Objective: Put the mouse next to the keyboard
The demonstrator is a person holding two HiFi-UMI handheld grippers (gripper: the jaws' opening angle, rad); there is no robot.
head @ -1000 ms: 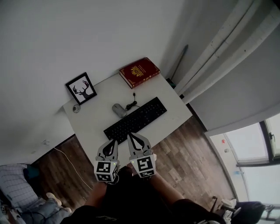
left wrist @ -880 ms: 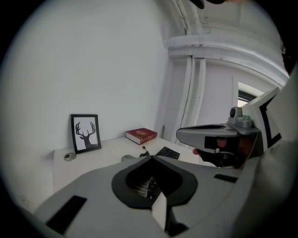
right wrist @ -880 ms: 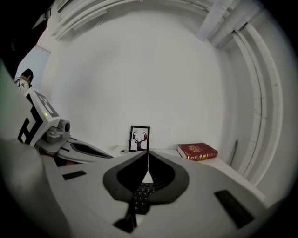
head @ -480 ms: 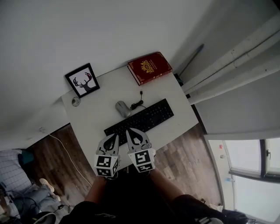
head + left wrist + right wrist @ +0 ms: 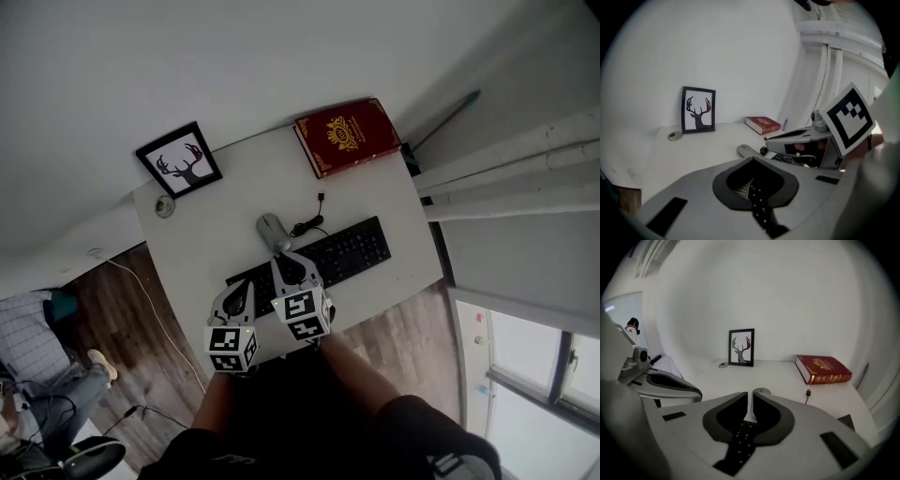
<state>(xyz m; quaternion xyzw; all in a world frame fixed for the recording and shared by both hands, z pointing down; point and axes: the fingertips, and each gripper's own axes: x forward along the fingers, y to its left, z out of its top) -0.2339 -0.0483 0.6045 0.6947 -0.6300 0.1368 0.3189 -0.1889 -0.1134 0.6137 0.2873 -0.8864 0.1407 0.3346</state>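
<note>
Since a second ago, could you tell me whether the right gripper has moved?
Yes: the right gripper has moved forward, from the near edge of the keyboard across it toward the mouse.

One white desk [image 5: 202, 248] is standing here. Lying on it are one black keyboard [image 5: 354, 251], one grey mouse [image 5: 273, 231], one red book [image 5: 348, 135] and one small round thing [image 5: 165, 206]. One deer picture [image 5: 179, 158] is standing there too. Two grippers are showing, the left gripper [image 5: 241, 286] and the right gripper [image 5: 287, 260].
</note>
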